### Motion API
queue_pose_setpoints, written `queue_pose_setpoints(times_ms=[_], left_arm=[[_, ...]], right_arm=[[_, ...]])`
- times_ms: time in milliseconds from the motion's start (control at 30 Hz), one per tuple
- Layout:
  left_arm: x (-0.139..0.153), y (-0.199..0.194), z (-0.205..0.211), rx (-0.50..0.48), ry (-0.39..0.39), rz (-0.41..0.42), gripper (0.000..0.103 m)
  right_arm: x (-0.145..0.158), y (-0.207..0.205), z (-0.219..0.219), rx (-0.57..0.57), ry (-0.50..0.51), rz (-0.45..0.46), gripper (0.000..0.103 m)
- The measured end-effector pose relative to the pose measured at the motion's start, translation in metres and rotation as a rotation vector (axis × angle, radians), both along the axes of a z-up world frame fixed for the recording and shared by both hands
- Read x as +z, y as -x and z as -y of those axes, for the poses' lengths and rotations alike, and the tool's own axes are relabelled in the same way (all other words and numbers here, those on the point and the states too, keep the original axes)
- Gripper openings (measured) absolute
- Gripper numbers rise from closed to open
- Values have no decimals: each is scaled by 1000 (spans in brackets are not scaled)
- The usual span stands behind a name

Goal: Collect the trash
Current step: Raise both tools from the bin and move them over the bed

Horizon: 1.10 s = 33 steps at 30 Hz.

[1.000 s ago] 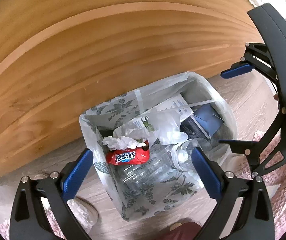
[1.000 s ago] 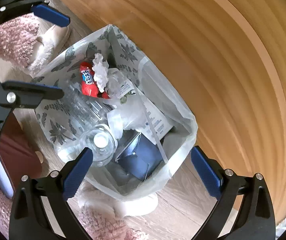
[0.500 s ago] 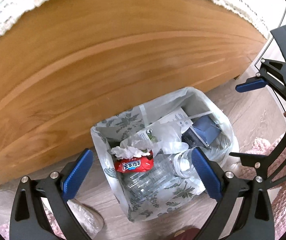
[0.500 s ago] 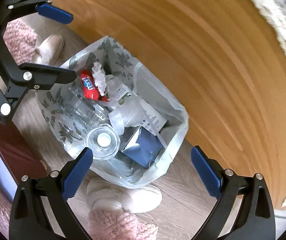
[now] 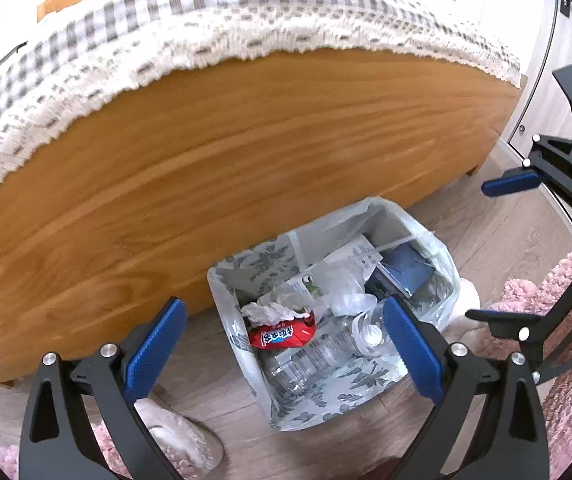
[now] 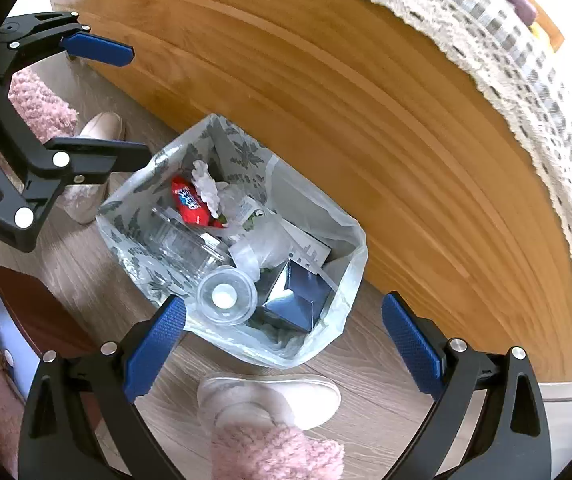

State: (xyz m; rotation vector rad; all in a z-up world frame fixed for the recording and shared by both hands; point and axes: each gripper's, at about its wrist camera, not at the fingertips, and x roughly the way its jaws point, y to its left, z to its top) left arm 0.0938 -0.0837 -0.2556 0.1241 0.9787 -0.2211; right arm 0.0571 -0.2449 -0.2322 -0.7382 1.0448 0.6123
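Observation:
A small bin lined with a leaf-print plastic bag [image 5: 318,396] [image 6: 126,208] stands on the floor against a wooden bed frame. Inside lie a red snack wrapper [image 5: 282,334] [image 6: 188,202], crumpled white tissue [image 5: 274,310] [image 6: 206,188], a clear plastic bottle [image 5: 314,354] [image 6: 226,296], a dark blue carton [image 5: 404,270] [image 6: 296,300] and white paper. My left gripper [image 5: 284,350] hangs open above the bin, holding nothing. My right gripper [image 6: 284,346] is open too, over the bin's near rim, and shows at the right of the left wrist view [image 5: 498,252].
The wooden bed side [image 5: 206,168] [image 6: 366,120] rises behind the bin, with a lace-edged checked cover [image 5: 166,40] on top. A person's fluffy slippers [image 5: 182,444] [image 6: 270,404] stand close to the bin on the wood-look floor. A pink rug [image 5: 566,400] lies to the right.
Both grippers have risen away from the bin, which looks smaller now. The bed cover has come into view. Both stay open and empty.

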Motion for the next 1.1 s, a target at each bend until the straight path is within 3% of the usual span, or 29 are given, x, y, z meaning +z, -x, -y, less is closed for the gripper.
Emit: queue_pose_setpoints(times_ms=[367,600,800,1100], left_arm=[[30,13,0,-4,53,101,95],[44,22,0,-7,80,137,95],[60,30,-3,-16,75,200,96],[84,36,-11,-4,118,275,95]], right_arm=[[24,17,12,-119,-107,96,94],[35,32,11,-172,-122,161,94],[57,40,20,-265,-169,281,94],[97,48,46,-424,-316,428,94]])
